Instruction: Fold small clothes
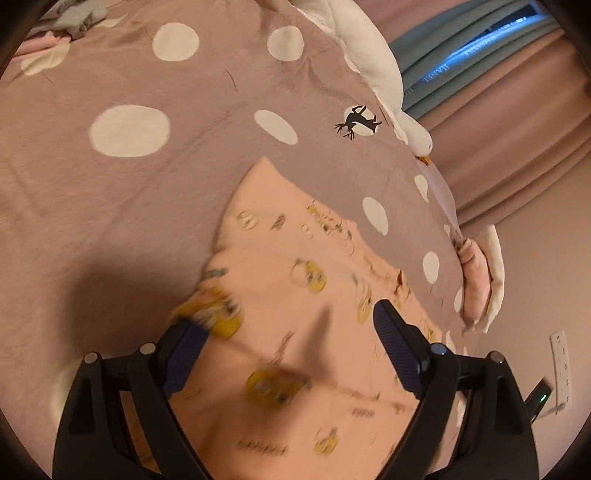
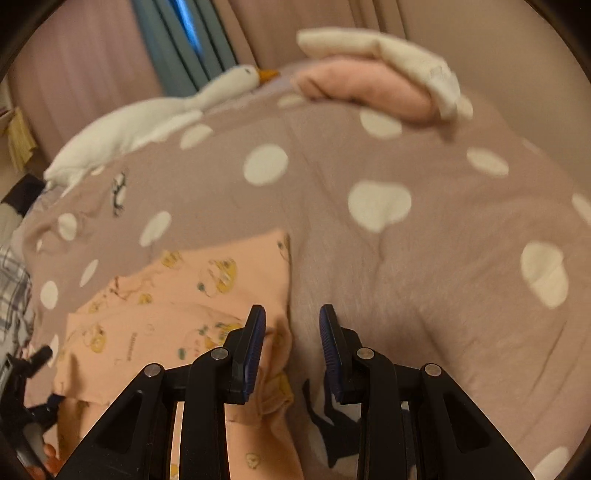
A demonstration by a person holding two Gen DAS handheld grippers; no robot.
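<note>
A small peach garment (image 1: pixel 295 295) with yellow printed figures lies on the taupe polka-dot bedspread (image 1: pixel 129 184). My left gripper (image 1: pixel 291 325) is open wide just above the garment, its fingers spread over the cloth. In the right wrist view the same garment (image 2: pixel 166 325) lies at lower left with its right edge bunched up. My right gripper (image 2: pixel 291 314) is open over that bunched edge, the left finger over the cloth, the right finger over the bedspread (image 2: pixel 406 277). The left gripper (image 2: pixel 26 369) shows at the far left there.
A white goose plush (image 1: pixel 369 62) lies along the bed's far edge, also in the right wrist view (image 2: pixel 147 118). Folded pink and white clothes (image 2: pixel 380 85) are stacked near the bed's corner. More clothes (image 1: pixel 70 22) lie at the far left. Curtains and a wall socket (image 1: pixel 561 362) stand beyond.
</note>
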